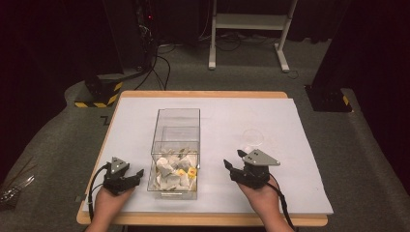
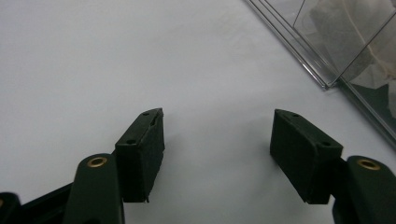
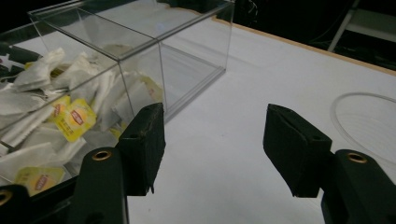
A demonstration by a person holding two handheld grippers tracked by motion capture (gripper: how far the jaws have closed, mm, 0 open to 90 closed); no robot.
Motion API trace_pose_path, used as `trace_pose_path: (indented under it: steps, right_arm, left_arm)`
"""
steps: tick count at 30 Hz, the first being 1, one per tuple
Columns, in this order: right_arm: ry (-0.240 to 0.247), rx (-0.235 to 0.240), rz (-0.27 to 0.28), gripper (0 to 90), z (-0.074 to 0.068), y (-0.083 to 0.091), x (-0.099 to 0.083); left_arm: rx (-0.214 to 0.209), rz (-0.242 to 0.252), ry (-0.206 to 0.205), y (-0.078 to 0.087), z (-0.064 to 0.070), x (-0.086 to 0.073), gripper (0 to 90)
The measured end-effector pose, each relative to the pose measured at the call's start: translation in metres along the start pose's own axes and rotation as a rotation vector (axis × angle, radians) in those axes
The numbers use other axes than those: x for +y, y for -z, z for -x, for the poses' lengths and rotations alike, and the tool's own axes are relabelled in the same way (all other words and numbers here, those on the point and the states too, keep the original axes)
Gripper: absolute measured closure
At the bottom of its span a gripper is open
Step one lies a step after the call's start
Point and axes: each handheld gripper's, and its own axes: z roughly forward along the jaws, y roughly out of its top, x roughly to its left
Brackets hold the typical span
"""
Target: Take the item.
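High view has both black two-jaw grippers, left gripper (image 1: 137, 174) and right gripper (image 1: 229, 165), fingers released beside the clear acrylic box (image 1: 175, 145) of white tea bags (image 1: 169, 174), so next up is probably reaching in.

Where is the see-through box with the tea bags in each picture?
High view: the clear box stands mid-table between the left claw and the right claw.
Left gripper view: its corner fills the upper right.
Right gripper view: it takes the upper left, tea bags inside.
Shared landmark: the white table cover.
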Motion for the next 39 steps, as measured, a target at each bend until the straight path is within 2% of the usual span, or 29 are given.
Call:
trace_pose_path:
  steps: [11, 19, 25, 31, 39]
  right_arm:
    - [0.053, 0.071, 0.016, 41.1, -0.03, -0.008, 0.02]
    - [0.115, 0.17, -0.01, 43.5, -0.064, -0.018, 0.036]
    - [0.133, 0.241, -0.031, 46.3, -0.089, -0.027, 0.04]
    - [0.151, 0.293, -0.061, 48.3, -0.104, -0.035, 0.04]
    - [0.204, 0.318, -0.103, 53.4, -0.12, -0.044, 0.035]
  left_arm:
    - [0.001, -0.002, -0.003, 0.0, 0.0, 0.0, 35.1]
    - [0.0, -0.002, -0.005, 0.0, 0.0, 0.0, 35.0]
    - [-0.002, -0.002, -0.005, 0.0, 0.0, 0.0, 34.6]
    - [-0.004, -0.002, -0.002, 0.0, -0.001, 0.0, 34.5]
    - [-0.004, -0.002, -0.004, 0.0, -0.001, 0.0, 34.3]
